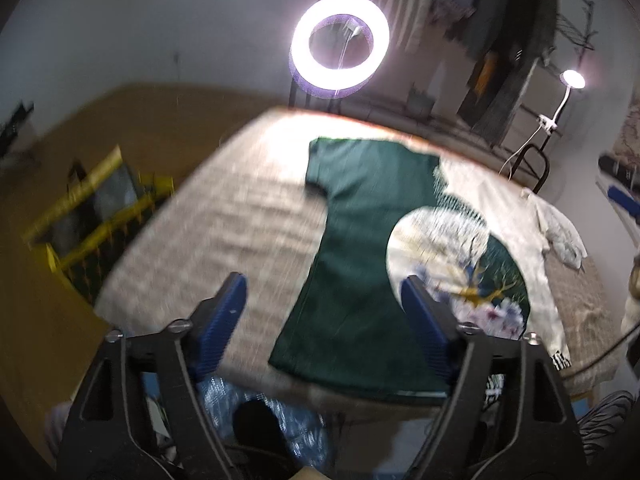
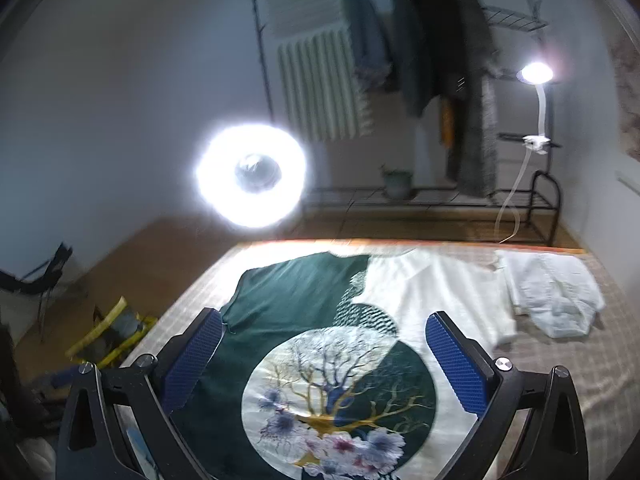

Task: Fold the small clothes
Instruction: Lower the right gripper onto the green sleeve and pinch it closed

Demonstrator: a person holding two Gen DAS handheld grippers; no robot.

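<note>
A short-sleeved shirt (image 1: 360, 248), half dark green and half white with a round tree-and-flower print, lies spread flat on the checked table cover (image 1: 224, 216). My left gripper (image 1: 324, 292) hovers open above the shirt's near green hem, blue pads apart with nothing between them. In the right wrist view the same shirt (image 2: 304, 312) fills the middle, print toward me. My right gripper (image 2: 324, 336) is open above the print, with nothing held. Both views are motion-blurred.
A crumpled white garment (image 2: 556, 296) lies at the far right of the table. A ring light (image 2: 250, 174) glows beyond the far edge, with a clip lamp (image 2: 536, 74) and a clothes rack (image 2: 440, 80) behind. A yellow frame (image 1: 96, 216) stands on the floor, left.
</note>
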